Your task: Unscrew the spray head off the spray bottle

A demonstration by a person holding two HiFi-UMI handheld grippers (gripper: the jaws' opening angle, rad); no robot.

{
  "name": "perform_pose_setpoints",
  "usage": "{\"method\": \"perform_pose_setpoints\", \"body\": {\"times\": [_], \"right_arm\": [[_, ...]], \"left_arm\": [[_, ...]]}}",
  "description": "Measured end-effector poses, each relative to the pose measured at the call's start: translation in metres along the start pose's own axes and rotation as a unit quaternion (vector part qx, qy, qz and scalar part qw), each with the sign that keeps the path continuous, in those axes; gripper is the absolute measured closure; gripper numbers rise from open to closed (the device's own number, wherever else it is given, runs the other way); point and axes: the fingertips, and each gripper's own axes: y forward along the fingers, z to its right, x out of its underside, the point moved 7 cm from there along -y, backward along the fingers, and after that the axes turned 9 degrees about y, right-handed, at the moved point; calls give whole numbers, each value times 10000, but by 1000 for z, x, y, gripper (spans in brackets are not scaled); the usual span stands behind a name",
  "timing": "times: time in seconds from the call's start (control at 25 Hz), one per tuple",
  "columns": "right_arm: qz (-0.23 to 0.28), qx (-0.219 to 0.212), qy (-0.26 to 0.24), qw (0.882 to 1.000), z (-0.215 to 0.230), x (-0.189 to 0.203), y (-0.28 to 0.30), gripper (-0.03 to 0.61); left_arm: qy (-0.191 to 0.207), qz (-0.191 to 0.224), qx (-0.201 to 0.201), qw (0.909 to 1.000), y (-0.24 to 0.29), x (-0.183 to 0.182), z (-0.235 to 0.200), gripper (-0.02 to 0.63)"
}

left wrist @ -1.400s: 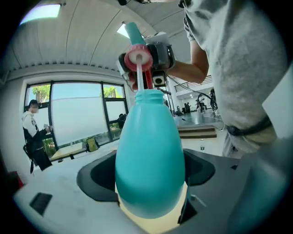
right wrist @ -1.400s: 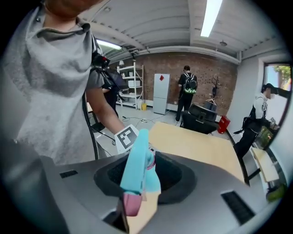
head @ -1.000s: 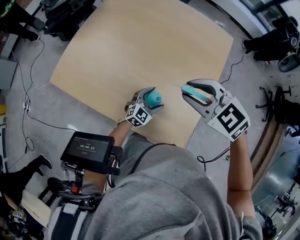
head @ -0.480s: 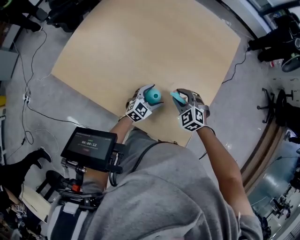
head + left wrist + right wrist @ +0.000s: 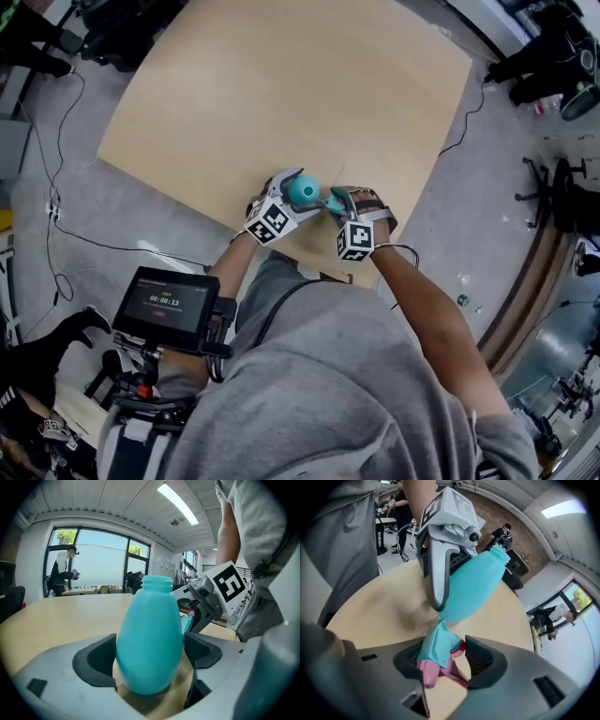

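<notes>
A teal spray bottle (image 5: 303, 191) stands upright on the wooden table (image 5: 281, 84) near its front edge, its neck (image 5: 157, 581) bare. My left gripper (image 5: 298, 193) straddles the bottle's belly (image 5: 150, 634). Its jaws are opening, and a thin gap shows at the right pad (image 5: 199, 648). The teal spray head (image 5: 436, 648) with a pink trigger lies between the jaws of my right gripper (image 5: 447, 660), which are also opening. It leans on the left pad, with a gap at the right one. The right gripper (image 5: 335, 202) sits low, just right of the bottle (image 5: 476, 590).
The table's front edge (image 5: 309, 267) runs just below both grippers. A small monitor (image 5: 167, 305) hangs at the person's waist. Cables (image 5: 56, 216) trail over the grey floor, and chairs (image 5: 553, 197) stand to the right. A person (image 5: 61, 571) stands by the far windows.
My right gripper has come down and to the left with the spray head, from well right of the bottle to right beside it. The left gripper and bottle have stayed in place.
</notes>
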Motion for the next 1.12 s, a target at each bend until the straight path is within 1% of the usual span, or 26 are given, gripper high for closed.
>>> {"method": "perform_pose_setpoints", "body": {"times": [0.12, 0.32, 0.48, 0.6, 0.68, 0.76, 0.8, 0.84, 0.88, 0.92, 0.96, 1.0, 1.08, 1.12], "right_arm": [[-75, -136, 211, 9997, -5, 3, 2, 345], [-175, -28, 706, 9973, -1, 10, -2, 274], [-72, 176, 1011, 9947, 7, 11, -23, 270], [136, 380, 1233, 9915, 12, 18, -51, 270], [226, 417, 1364, 9895, 15, 26, -67, 270], [382, 413, 1633, 9850, 25, 33, -79, 270], [557, 480, 1890, 9792, 34, 33, -87, 270], [817, 613, 2225, 9696, 46, 31, -98, 272], [1145, 800, 2603, 9554, 57, 26, -114, 272], [1515, 1009, 2983, 9370, 67, 20, -136, 272], [1898, 1199, 3335, 9156, 73, 13, -162, 272], [2273, 1342, 3643, 8931, 77, 8, -189, 273], [2965, 1479, 4117, 8490, 76, -1, -240, 275], [3269, 1503, 4271, 8296, 73, -4, -263, 299]], "left_arm": [[103, -32, 98, 9999, -9, -1, 4, 178], [218, 31, 1, 9998, -29, -6, 6, 178], [385, 288, -198, 9986, -56, -23, 7, 179], [655, 523, -476, 9953, -92, -44, 13, 179], [756, 638, -687, 9927, -119, -54, 13, 179], [755, 778, -957, 9895, -145, -64, 7, 179], [754, 885, -1117, 9869, -158, -72, 3, 181], [807, 1017, -1288, 9831, -169, -82, 0, 181], [926, 1153, -1461, 9782, -180, -95, 0, 183], [1064, 1282, -1625, 9725, -191, -110, 4, 184], [1143, 1423, -1786, 9668, -201, -128, 13, 186], [1090, 1610, -1954, 9613, -210, -146, 26, 194], [734, 2013, -2278, 9498, -226, -183, 56, 231], [626, 2141, -2405, 9447, -232, -200, 71, 267]]}}
